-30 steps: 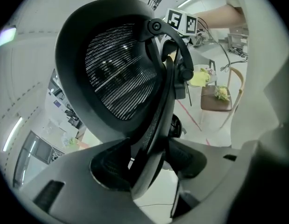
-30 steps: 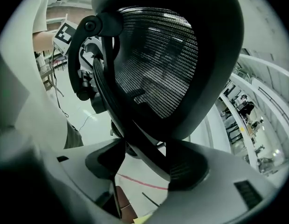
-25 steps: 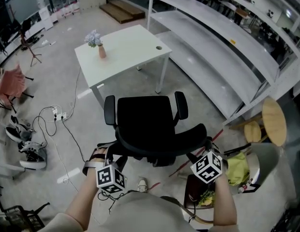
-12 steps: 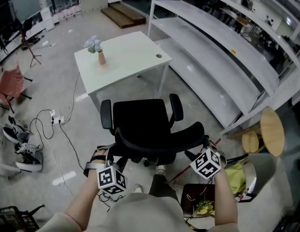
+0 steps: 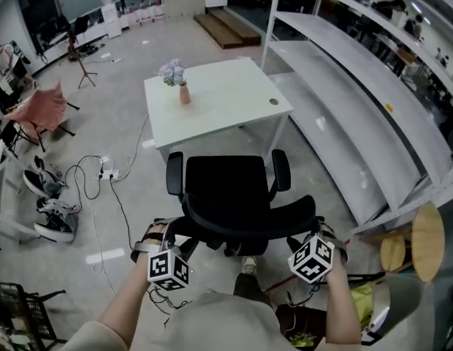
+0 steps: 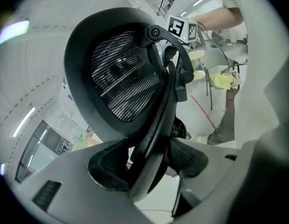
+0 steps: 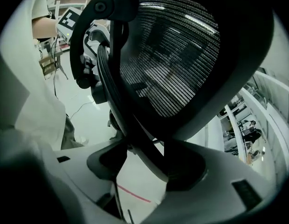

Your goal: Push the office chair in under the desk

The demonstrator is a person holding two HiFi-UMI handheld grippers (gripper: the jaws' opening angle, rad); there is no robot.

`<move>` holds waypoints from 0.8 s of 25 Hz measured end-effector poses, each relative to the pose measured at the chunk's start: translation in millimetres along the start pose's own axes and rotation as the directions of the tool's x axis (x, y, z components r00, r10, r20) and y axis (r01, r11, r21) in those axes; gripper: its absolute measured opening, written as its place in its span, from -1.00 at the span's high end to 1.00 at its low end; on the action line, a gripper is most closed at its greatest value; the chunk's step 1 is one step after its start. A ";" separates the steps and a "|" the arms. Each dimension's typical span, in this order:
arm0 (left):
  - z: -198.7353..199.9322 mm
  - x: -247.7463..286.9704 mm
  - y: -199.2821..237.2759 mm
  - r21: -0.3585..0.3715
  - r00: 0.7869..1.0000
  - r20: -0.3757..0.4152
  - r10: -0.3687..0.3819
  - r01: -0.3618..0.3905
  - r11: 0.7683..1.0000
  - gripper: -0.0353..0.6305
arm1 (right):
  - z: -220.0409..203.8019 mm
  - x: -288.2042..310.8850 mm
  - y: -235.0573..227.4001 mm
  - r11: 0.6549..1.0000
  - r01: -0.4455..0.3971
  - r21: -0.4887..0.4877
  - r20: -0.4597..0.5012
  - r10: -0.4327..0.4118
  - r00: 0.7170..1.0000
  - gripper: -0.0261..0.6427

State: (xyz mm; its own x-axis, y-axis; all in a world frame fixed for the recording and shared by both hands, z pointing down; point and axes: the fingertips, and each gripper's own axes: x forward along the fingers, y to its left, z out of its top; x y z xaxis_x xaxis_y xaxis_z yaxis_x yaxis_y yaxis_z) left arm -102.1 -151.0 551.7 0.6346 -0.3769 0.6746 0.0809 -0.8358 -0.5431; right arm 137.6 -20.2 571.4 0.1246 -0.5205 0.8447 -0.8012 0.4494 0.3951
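Observation:
The black office chair (image 5: 226,189) faces the white desk (image 5: 226,97), its seat front just short of the desk's near edge. My left gripper (image 5: 177,234) is at the left edge of the mesh backrest (image 6: 121,78), and my right gripper (image 5: 305,231) is at the right edge. In the left gripper view the backrest's rim runs between the jaws of that gripper (image 6: 151,164), which are opening but still touch it. In the right gripper view the rim of the backrest (image 7: 177,64) lies between the jaws of that gripper (image 7: 144,160), which are closing on it.
A vase of flowers (image 5: 181,86) stands on the desk. White shelving (image 5: 358,86) runs along the right. Cables and a power strip (image 5: 102,178), shoes (image 5: 55,221) and a pink chair (image 5: 40,112) are at the left. Wooden stools (image 5: 424,240) stand at the right.
The chair has rolled forward towards the desk with both grippers at its backrest. The person has stepped forward behind it.

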 end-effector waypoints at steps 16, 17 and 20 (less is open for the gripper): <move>39.2 68.9 40.4 -0.106 0.995 -0.100 0.031 -0.041 0.993 0.08 | -1.8 52.7 -104.4 0.994 -0.027 -0.104 0.085 0.036 0.996 0.15; 40.7 73.1 44.6 -0.110 0.994 -0.106 0.032 -0.044 0.993 0.08 | -0.2 56.1 -110.9 0.994 -0.025 -0.110 0.092 0.035 0.995 0.15; 48.1 85.8 53.2 -0.126 0.992 -0.119 0.035 -0.050 0.991 0.09 | 1.7 66.8 -132.3 0.990 -0.028 -0.135 0.103 0.042 0.994 0.15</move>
State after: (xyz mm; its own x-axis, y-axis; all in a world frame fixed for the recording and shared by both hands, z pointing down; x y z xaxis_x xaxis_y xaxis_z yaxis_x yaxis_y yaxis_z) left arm -6.4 -208.6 556.6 0.5410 -0.4507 0.7100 -0.0487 -0.8596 -0.5086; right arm 251.0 -115.6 575.0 0.0302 -0.5731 0.8189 -0.7178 0.5577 0.4168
